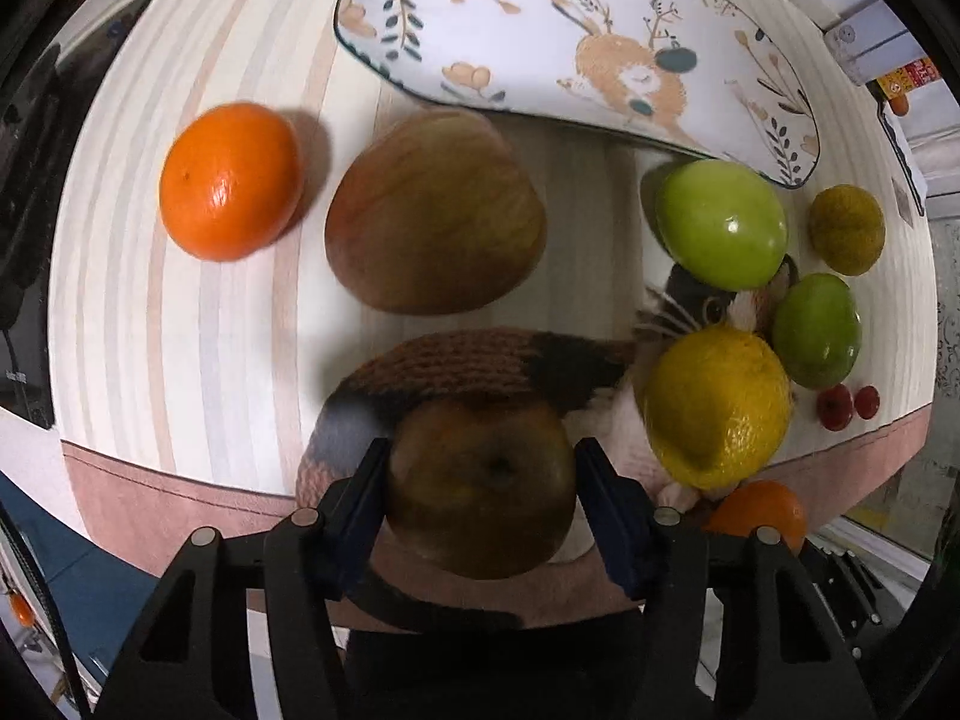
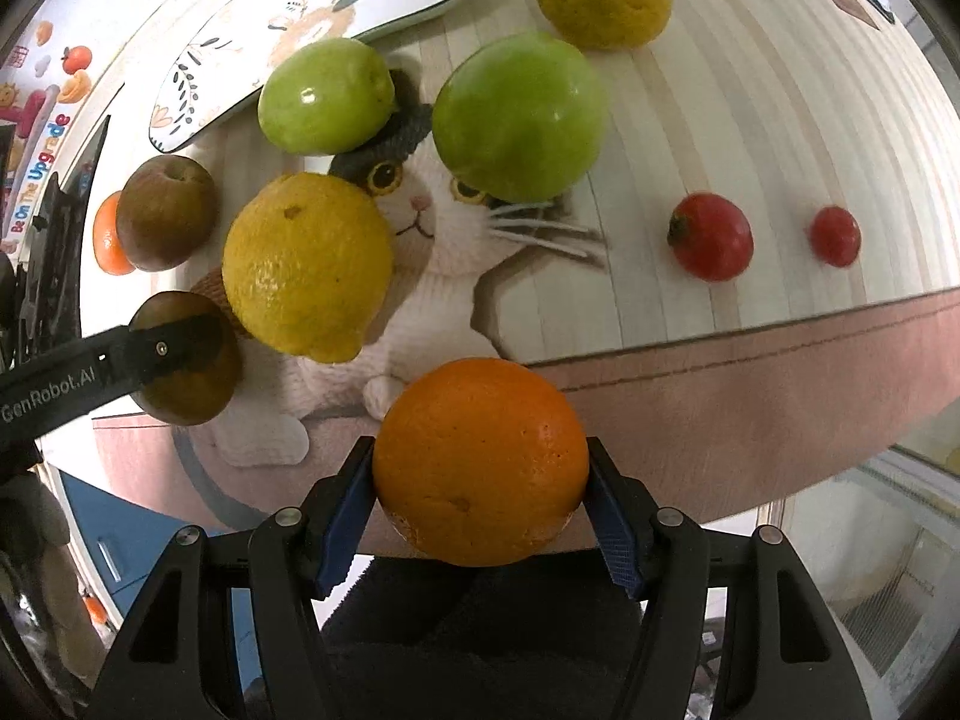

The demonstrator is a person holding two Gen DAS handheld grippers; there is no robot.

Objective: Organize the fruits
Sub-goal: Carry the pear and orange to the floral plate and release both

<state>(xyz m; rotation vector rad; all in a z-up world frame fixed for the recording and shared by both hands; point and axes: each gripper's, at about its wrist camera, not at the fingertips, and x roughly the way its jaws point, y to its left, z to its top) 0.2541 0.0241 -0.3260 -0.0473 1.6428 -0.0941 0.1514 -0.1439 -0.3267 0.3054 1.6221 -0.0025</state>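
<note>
Two fruits gripped near the floral plate (image 1: 540, 30): brown apple (image 1: 480, 486) clamped in left gripper (image 1: 480, 480), orange (image 2: 480, 462) in right gripper (image 2: 480, 480). Best lifted straight, clear of neighbouring lemon (image 1: 717, 405), then set gently on plate.

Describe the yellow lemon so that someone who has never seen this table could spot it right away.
Find the cat picture printed on the table mat. The lemon lies over the cat's cheek, below one green apple and beside the other green apple. It alone is bright yellow, pebbly-skinned, with a pointed nub at one end.
</note>
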